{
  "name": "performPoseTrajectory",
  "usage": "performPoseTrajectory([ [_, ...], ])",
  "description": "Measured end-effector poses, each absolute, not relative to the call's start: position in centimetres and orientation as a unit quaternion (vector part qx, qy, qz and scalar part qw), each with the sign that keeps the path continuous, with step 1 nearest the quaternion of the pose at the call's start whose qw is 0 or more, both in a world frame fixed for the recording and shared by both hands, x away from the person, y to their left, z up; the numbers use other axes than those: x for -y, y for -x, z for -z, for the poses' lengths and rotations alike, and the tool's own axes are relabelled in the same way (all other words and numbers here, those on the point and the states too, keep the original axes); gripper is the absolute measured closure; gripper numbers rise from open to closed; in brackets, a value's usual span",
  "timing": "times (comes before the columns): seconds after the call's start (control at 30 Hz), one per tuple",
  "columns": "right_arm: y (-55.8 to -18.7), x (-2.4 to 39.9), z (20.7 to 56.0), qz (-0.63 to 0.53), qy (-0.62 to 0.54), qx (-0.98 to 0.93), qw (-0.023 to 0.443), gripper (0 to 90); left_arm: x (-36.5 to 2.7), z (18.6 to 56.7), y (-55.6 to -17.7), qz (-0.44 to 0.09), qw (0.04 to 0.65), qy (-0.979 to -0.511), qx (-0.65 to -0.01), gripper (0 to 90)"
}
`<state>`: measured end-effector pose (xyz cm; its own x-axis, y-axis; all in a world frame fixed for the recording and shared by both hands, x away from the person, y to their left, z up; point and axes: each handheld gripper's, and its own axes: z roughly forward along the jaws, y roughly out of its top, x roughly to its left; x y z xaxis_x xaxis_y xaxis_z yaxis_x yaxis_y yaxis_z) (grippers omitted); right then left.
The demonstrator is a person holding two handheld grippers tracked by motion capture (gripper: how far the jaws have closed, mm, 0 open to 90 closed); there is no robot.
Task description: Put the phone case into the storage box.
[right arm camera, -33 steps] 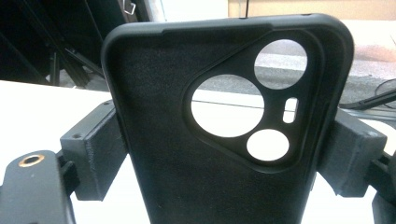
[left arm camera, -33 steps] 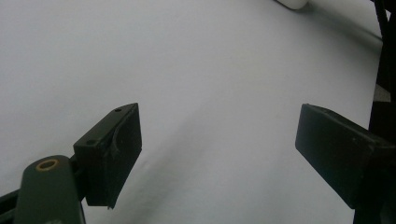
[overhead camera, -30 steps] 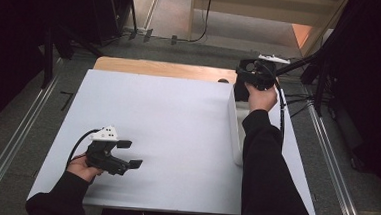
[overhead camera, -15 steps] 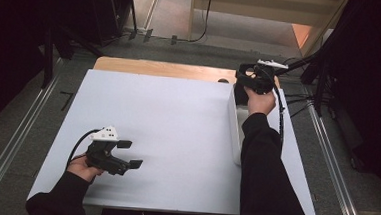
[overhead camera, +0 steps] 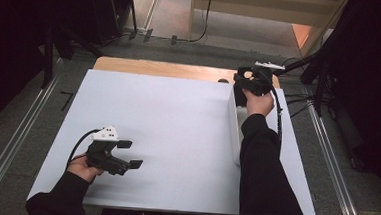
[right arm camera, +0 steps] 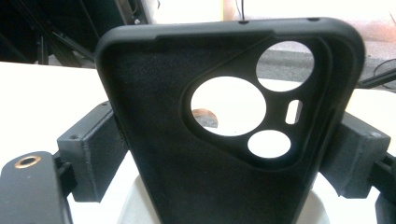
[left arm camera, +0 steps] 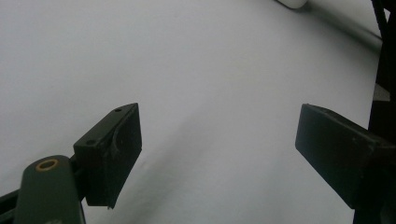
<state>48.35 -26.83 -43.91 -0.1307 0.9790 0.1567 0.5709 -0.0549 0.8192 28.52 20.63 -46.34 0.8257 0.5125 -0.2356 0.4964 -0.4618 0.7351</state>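
a dim workroom with dark curtains and a grey floor is surrounding a white table (overhead camera: 166, 136) whose far edge is showing a strip of bare wood. along its right side a long white tray (overhead camera: 235, 125) is lying, running near to far.

the right gripper (overhead camera: 245, 83) is hovering over the far end of that tray, and its jaws are clamped on the two long edges of a black soft-looking phone case with round camera cut-outs (right arm camera: 224, 121). in the right gripper view the case is standing between the jaws with its long axis running straight away from the hand, the camera end pointing outward and its hollow inner face turned to the lens. a rounded white surface, probably part of the tray, is showing just under its lower end, so the case is sitting directly above the tray; a lowering move would probably set it there.

the left gripper (overhead camera: 125, 154) is resting near the table's front left, well apart from the case, with its jaws standing wide apart and nothing between them. the right hand (overhead camera: 259, 102) is plainly the nearer one.
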Motion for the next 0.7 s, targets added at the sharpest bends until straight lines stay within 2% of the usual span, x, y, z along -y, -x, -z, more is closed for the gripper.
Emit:
performPoseTrajectory([
  [0.23,-48.54,26.81,43.90,-0.386,-0.614,-0.640,0.254,10.1,-20.63,46.32,-28.52,-0.009,0.426,-0.855,-0.295,14.3],
  [0.37,-48.80,27.09,43.84,-0.384,-0.623,-0.637,0.243,0.0,-20.57,46.34,-28.54,-0.009,0.427,-0.855,-0.295,14.3],
  [0.47,-49.01,27.20,43.89,-0.388,-0.629,-0.636,0.221,0.0,-20.48,46.37,-28.57,-0.008,0.429,-0.853,-0.295,14.3],
  [0.7,-49.19,27.33,43.68,-0.388,-0.622,-0.646,0.216,0.0,-20.53,46.36,-28.69,-0.010,0.427,-0.855,-0.293,14.2],
])
